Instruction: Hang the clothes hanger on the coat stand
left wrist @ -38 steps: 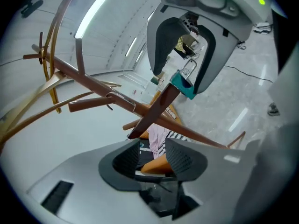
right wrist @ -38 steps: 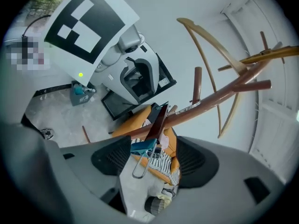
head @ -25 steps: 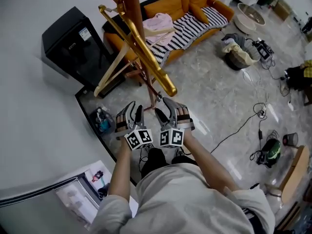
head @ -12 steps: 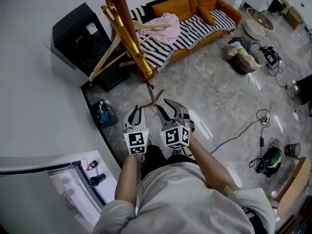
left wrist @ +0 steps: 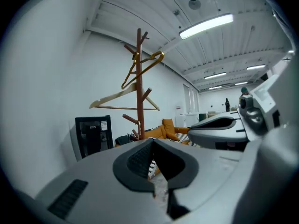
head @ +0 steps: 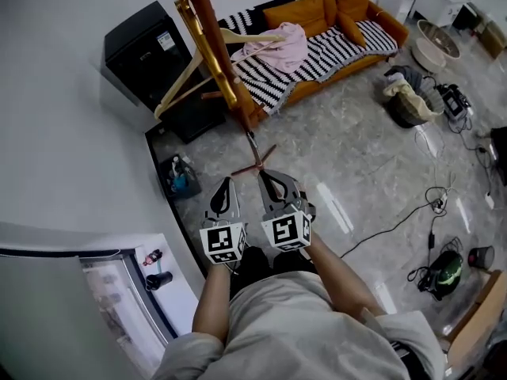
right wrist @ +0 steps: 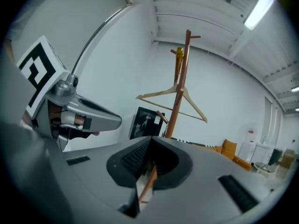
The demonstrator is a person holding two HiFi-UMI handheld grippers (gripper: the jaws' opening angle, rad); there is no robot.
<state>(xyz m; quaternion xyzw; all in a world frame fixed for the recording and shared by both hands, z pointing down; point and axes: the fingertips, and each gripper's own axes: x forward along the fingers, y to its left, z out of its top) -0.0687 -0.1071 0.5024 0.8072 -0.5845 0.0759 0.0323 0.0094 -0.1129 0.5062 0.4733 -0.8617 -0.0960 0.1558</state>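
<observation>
On the brown wooden coat stand: pale wooden clothes hanger; left gripper, right gripper jaws just clenched, empty; ceiling strip light only in gripper views

Left tongs and right tongs (both empty) — just closed.

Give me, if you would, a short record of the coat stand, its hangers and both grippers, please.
coat stand: upright, beside a black cabinet
wooden hanger: hanging on the stand
gold hanger: hanging on the stand, above the wooden one
left gripper: shut, jaws just closed, nothing between them
right gripper: shut, jaws just closed, nothing between them
task: appears done, no hanger in either gripper
</observation>
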